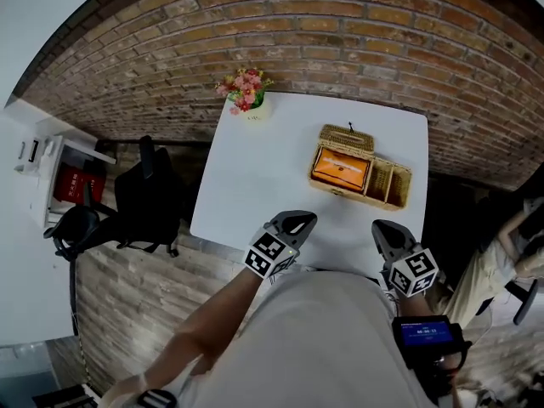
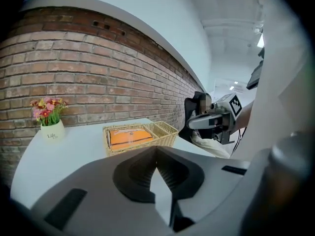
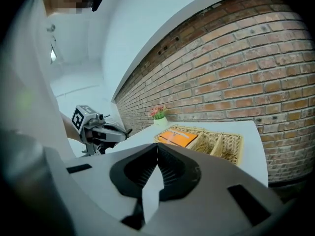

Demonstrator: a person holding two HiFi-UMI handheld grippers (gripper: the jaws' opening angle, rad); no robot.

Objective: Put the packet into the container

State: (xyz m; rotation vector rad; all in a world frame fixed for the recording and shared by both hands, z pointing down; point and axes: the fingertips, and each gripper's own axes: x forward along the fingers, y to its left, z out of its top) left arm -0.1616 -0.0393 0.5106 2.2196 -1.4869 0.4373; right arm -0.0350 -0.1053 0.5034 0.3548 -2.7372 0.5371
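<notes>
An orange packet (image 1: 341, 169) lies flat inside the large compartment of a wicker container (image 1: 399, 195) on the white table (image 1: 255, 177); it also shows as the orange packet (image 2: 129, 136) and orange packet (image 3: 179, 138) in the gripper views. My left gripper (image 1: 299, 220) hovers at the table's near edge, jaws shut and empty. My right gripper (image 1: 383, 229) sits beside it at the near edge, shut with nothing between the jaws. Both are well short of the container (image 2: 167, 134).
A small white pot of pink and red flowers (image 1: 247, 94) stands at the table's far left corner. A brick wall (image 1: 340, 24) runs behind the table. A black chair (image 1: 146, 202) stands to the left of the table.
</notes>
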